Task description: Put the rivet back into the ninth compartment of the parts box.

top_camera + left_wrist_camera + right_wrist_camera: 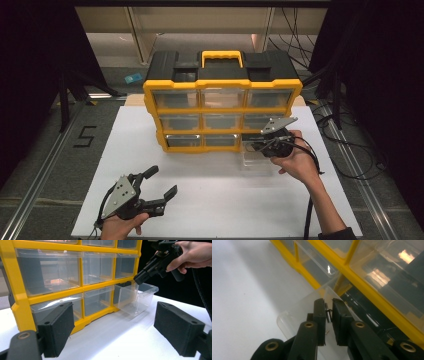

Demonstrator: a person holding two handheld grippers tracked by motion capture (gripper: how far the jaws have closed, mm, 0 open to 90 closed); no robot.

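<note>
Small dark metal screw (328, 315) sits pinched between our right gripper (328, 312)'s nearly closed jaws, above the pulled-out clear plastic drawer (136, 298) of the yellow organizer cabinet (222, 107); our left gripper (157, 187) rests wide open, empty, on the white table (220, 200)

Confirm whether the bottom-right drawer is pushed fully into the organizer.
No: the clear bottom-right drawer juts out of the yellow organizer onto the white table.

Both grippers: black bodies, black foam-faced jaws, brass-coloured pivot rivets. Left gripper (159, 189) and right gripper (256, 145) each carry a grey three-cornered plate with small holes. Black cable trails from each. Dark sleeve (340, 234) at right wrist.
</note>
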